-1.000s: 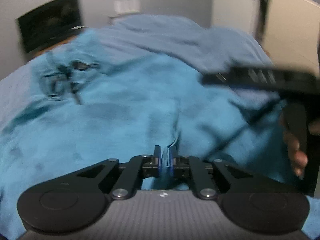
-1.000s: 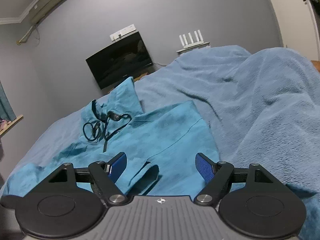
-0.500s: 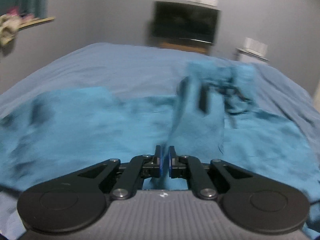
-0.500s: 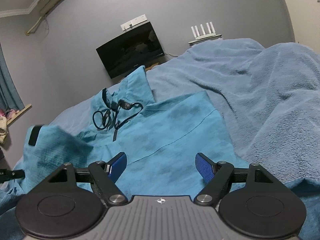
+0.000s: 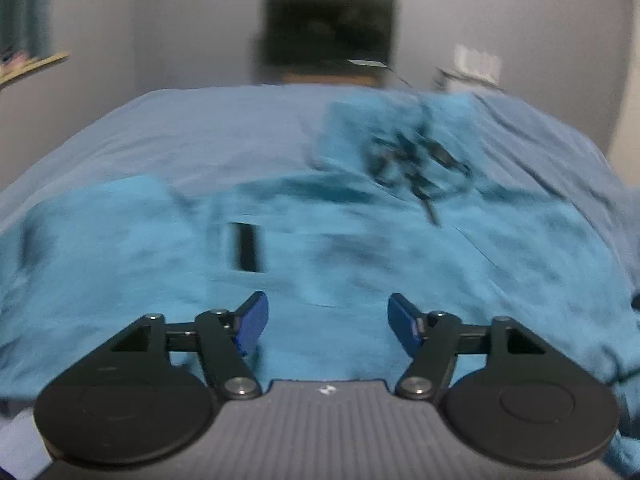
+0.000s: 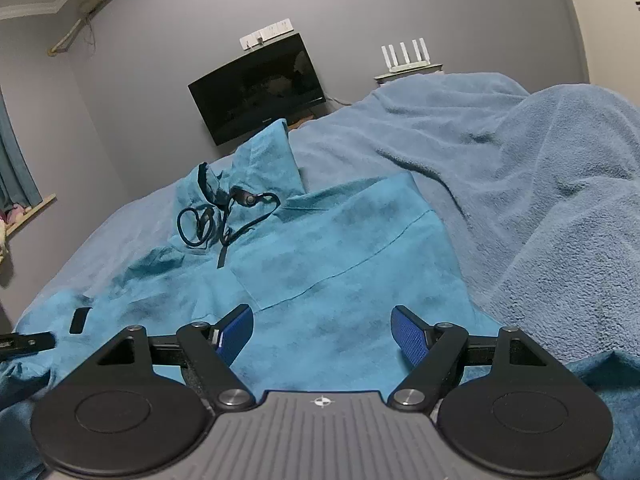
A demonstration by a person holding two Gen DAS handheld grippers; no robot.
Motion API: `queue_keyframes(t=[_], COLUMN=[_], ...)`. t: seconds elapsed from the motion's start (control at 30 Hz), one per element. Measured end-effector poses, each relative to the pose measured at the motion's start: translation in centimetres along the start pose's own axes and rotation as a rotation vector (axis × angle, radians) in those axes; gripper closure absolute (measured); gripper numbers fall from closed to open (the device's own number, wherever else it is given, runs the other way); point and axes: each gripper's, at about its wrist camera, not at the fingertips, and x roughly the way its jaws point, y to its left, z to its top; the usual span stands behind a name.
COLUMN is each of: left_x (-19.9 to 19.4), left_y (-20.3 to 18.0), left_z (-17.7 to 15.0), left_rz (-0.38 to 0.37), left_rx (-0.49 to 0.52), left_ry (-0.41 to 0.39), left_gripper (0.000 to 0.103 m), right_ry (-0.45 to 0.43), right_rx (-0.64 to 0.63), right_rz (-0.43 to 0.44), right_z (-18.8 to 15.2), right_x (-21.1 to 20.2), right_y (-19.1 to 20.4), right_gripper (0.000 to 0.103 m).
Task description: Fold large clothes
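Observation:
A teal hoodie (image 6: 320, 264) lies spread on the bed, its hood (image 6: 260, 156) and black drawstrings (image 6: 224, 220) at the far end. It also fills the left wrist view (image 5: 340, 248), which is blurred. A small black tag (image 5: 243, 246) sits on the fabric there and shows in the right wrist view (image 6: 80, 319) too. My left gripper (image 5: 327, 318) is open and empty just above the hoodie. My right gripper (image 6: 323, 330) is open and empty above the hoodie's near part. The tip of the left gripper (image 6: 24, 343) shows at the left edge.
The bed is covered by a blue-grey blanket (image 6: 520, 184), bunched high at the right. A black TV (image 6: 260, 88) hangs on the grey wall behind the bed, with a white router (image 6: 408, 56) on a shelf beside it. A windowsill (image 6: 24, 212) is at the left.
My left gripper was shut on a fold of the hoodie and carried it leftward; now it has opened and let the fabric go. The right gripper stays open and has edged forward.

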Motion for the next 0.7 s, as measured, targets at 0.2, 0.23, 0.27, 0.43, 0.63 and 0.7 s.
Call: queue_keyframes(t=[0.2,0.23,0.27,0.43,0.63,0.7], left_x=[5.6,6.4,7.1,7.0,2.1,-0.2], left_y=[-3.3,-3.4,-3.1,-1.6,-1.0,0.3], left_z=[-1.9,-2.6,-3.2,-3.8,-2.8,-1.7], left_rz=[0.024,0.053,0.084,0.069,0.021,0.012], left_rx=[0.114,0.133,0.149,0.058,0.042,0.009], left_ry=[0.150,0.169,0.180,0.151,0.051,0.007], left_gripper=[0.033,0.033,0.031,0.024,0.024,0.021], right_ry=[0.028,0.038,0.050,0.147,0.153,0.136], right_rx=[-0.024,-0.033,-0.042,-0.122,-0.181,-0.186], right_rz=[-0.013,-0.017,-0.020,-0.065,-0.050,-0.031], right_z=[-0.4,-0.5,-0.6,-1.8,-2.7,-2.7], right_x=[0.8,1.0,1.3,3.5,4.0,3.6], right_y=[0.0,0.1,0.1,0.8,1.7,1.8], right_gripper=[0.024,0.023,0.023,0.020,0.009,0.005])
